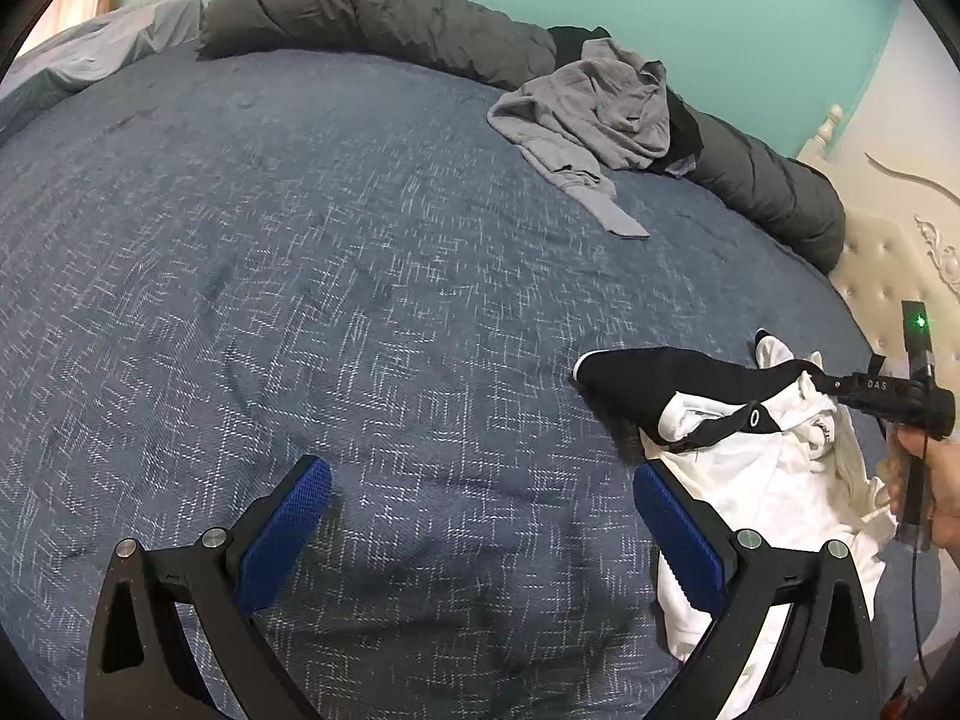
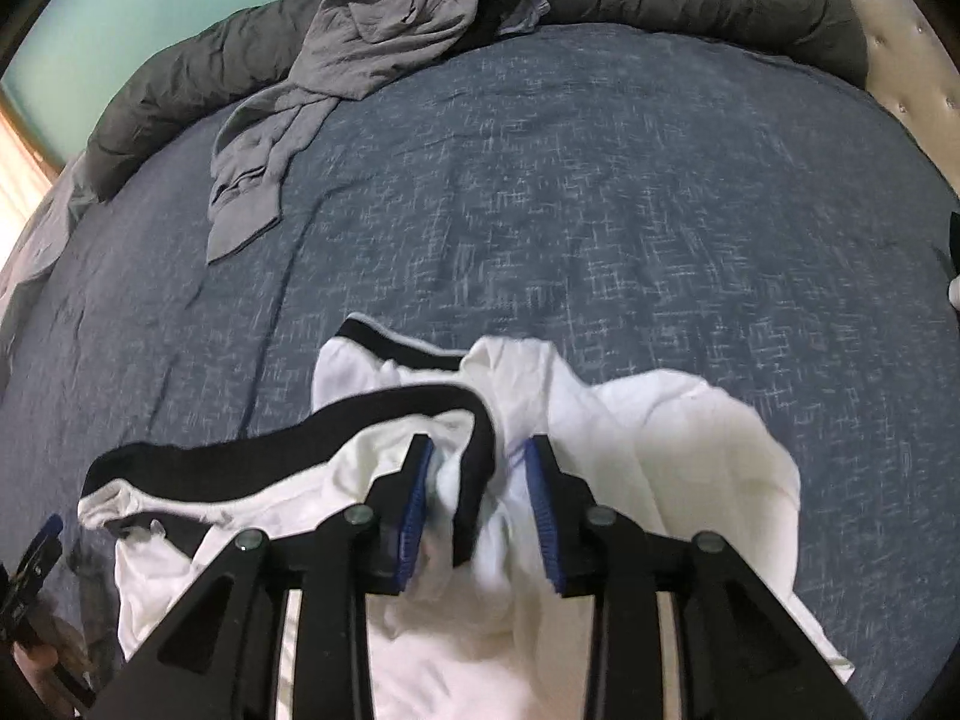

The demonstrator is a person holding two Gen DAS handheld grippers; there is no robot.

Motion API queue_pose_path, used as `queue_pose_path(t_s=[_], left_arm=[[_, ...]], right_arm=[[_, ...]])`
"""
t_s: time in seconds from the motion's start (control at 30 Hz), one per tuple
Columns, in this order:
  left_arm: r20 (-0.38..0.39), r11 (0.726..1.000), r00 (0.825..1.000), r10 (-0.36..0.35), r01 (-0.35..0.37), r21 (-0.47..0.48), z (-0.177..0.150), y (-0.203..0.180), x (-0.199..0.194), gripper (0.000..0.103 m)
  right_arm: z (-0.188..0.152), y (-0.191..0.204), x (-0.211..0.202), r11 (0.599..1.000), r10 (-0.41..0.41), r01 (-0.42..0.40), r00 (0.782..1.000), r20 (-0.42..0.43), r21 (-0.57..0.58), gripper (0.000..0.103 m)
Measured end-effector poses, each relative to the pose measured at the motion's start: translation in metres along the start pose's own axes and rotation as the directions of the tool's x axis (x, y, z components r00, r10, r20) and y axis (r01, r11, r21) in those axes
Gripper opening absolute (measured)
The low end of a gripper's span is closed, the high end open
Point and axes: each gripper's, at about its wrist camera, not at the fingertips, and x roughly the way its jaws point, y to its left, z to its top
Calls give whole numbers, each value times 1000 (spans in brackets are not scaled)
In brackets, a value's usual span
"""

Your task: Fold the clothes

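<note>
White-and-black garment (image 2: 648, 438) lies crumpled on the near right part of my blue bedspread (image 2: 600, 180), its black-trimmed edge running roughly left to right across my right wrist view. My right gripper (image 2: 480, 504) sits directly over it, pointing steeply down, with a bunched fold of the white cloth and black trim between the blue pads; the jaws are partway apart and I cannot tell whether the pads press the cloth or merely flank it. My left gripper (image 1: 480, 540) hovers over bare bedspread with its jaws spread wide and nothing between them; the garment lies just to its right, touching or passing behind the right finger. So my right hand is the nearer one, and I judge the left must come across to the black sleeve (image 1: 648, 384) to spread things flat. A grey garment (image 1: 594, 120) waits well apart, heaped against the dark rolled duvet (image 1: 372, 18) at the far edge.
</note>
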Motion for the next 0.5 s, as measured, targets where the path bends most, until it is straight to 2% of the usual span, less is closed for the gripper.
queue_pose_path(t_s=[0.1, 0.17, 0.23, 0.27, 0.3, 0.33, 0.43, 0.5], left_arm=[[-4, 1000, 1000, -2, 2, -1, 0, 0, 1, 103], [-9, 1000, 1000, -2, 2, 2, 0, 0, 2, 103], [-14, 1000, 1000, -6, 6, 4, 0, -1, 2, 103], [-16, 1000, 1000, -8, 9, 5, 0, -1, 2, 103], [-16, 1000, 1000, -9, 9, 3, 0, -1, 2, 103], [-16, 1000, 1000, -9, 9, 1, 1, -2, 2, 103], [-18, 1000, 1000, -17, 17, 1, 0, -2, 2, 103], [-20, 1000, 1000, -21, 21, 2, -1, -4, 2, 103]], right_arm=[[7, 0, -1, 1000, -29, 29, 999, 26, -8, 35], [9, 1, 1, 1000, 3, -3, 1000, 7, -19, 35], [9, 6, 0, 999, -4, 4, 1000, -1, -54, 34], [8, 9, 0, 997, -11, 11, 1000, -9, -71, 31], [7, 11, 0, 996, -19, 18, 1000, -17, -88, 21], [5, 14, -3, 994, -27, 26, 1000, -10, -104, 16], [-1, 12, -20, 993, -22, 28, 999, 49, -113, 10], [-4, 8, -33, 994, -25, 36, 994, 103, -105, 10]])
